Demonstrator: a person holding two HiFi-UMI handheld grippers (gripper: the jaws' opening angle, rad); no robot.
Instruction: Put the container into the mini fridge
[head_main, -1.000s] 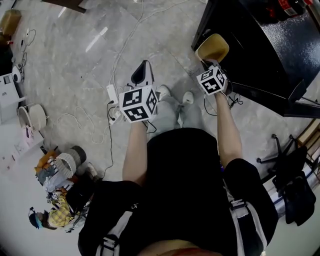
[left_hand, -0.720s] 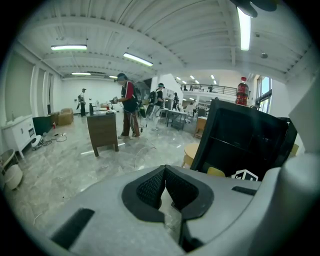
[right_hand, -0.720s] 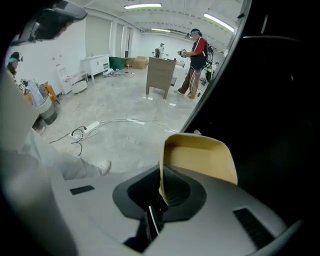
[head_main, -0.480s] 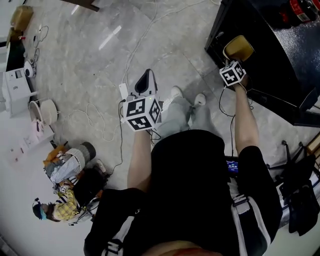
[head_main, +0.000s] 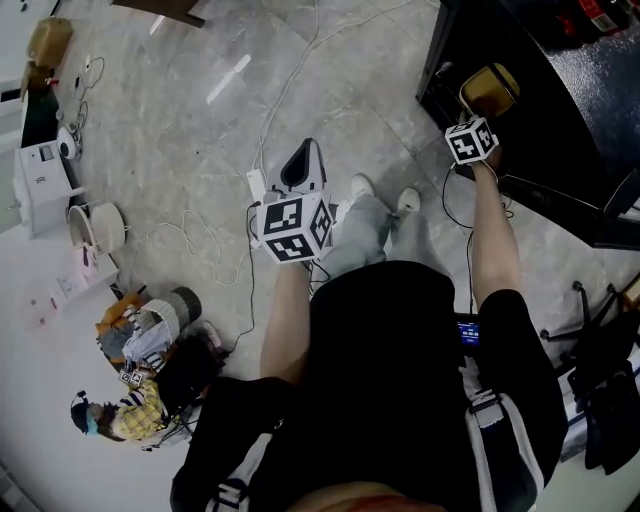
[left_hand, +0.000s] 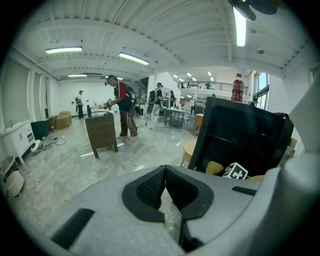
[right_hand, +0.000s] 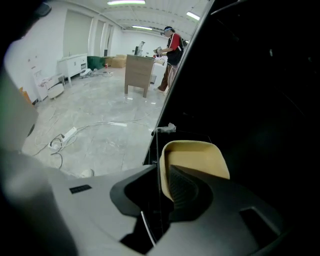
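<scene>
In the head view my right gripper (head_main: 480, 112) is shut on the rim of a tan container (head_main: 489, 88). It holds the container at the dark opening of the black mini fridge (head_main: 560, 110). The right gripper view shows the container (right_hand: 195, 157) clamped between the jaws of the right gripper (right_hand: 162, 176), with the fridge's black inside (right_hand: 250, 90) behind it. My left gripper (head_main: 301, 168) hangs over the floor, shut with nothing in it; its pads (left_hand: 150, 187) meet at the tips. From the left gripper view the fridge (left_hand: 240, 135) stands at right with a red-capped bottle (left_hand: 238, 89) on top.
White cables and a power strip (head_main: 255, 186) lie on the marble floor near my feet. White appliances (head_main: 40, 170) and a pile of bags (head_main: 145, 335) sit at left, a black chair (head_main: 600, 350) at right. A wooden cabinet (left_hand: 101, 132) and people stand far off.
My right gripper has carried the container forward and to the right, up to the fridge opening. The left gripper has shifted slightly right and stays shut.
</scene>
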